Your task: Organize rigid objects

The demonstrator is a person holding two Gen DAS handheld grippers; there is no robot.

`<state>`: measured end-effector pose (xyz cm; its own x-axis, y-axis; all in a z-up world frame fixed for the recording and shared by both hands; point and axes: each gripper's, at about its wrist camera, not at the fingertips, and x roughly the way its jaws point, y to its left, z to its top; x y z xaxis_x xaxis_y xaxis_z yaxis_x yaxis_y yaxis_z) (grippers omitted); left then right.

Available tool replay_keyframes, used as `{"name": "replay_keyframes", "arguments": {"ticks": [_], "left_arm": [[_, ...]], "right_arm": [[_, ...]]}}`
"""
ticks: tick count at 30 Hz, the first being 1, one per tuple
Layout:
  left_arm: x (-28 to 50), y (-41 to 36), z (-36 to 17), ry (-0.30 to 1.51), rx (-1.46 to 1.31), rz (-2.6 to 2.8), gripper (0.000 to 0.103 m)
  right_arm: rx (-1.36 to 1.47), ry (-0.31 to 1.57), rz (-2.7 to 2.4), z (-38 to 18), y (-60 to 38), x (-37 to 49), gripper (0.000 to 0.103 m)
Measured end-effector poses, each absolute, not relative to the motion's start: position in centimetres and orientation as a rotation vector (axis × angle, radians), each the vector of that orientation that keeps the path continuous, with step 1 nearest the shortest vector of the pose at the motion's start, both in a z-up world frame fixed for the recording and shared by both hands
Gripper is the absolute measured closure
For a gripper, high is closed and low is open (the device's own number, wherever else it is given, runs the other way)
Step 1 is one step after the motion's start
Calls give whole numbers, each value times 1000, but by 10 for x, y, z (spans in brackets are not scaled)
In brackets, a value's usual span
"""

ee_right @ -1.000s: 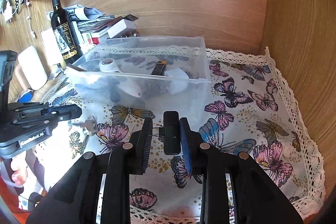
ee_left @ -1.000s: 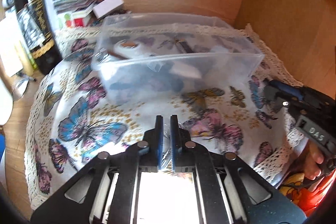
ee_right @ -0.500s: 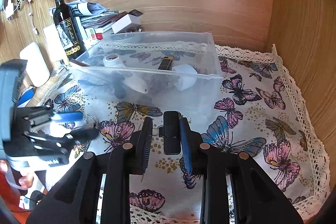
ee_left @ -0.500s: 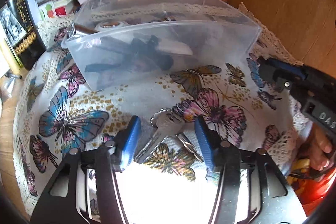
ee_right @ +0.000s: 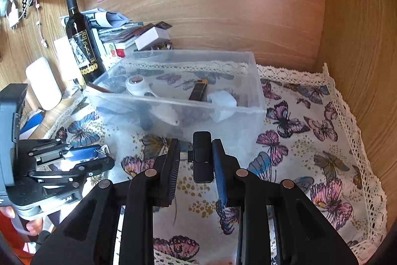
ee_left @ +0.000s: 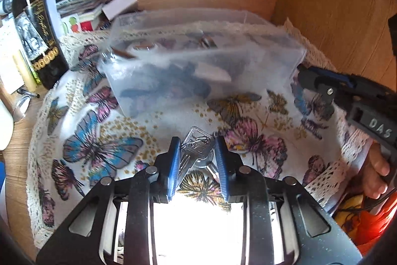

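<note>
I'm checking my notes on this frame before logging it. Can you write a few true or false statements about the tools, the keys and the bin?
1. The left tool straddles the keys on the cloth. True.
2. The right tool is empty. False: it holds a small black device.
3. The clear bin already contains items. True.
4. The wine bottle lies inside the bin. False: it stands upright outside, left of it.
</note>
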<state>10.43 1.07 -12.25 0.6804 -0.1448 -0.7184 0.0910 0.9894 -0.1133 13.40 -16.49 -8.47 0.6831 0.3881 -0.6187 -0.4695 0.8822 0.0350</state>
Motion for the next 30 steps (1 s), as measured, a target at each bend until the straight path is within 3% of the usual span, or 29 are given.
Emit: {"name": "replay_keyframes", "arguments": {"ticks": [20, 30], "left_arm": [[132, 33, -28, 549, -121, -104, 76], [180, 37, -39, 580, -121, -96, 76]], "right_arm": [[-110, 522, 487, -40, -150, 162, 79], [-134, 578, 532, -56, -119, 198, 79]]}}
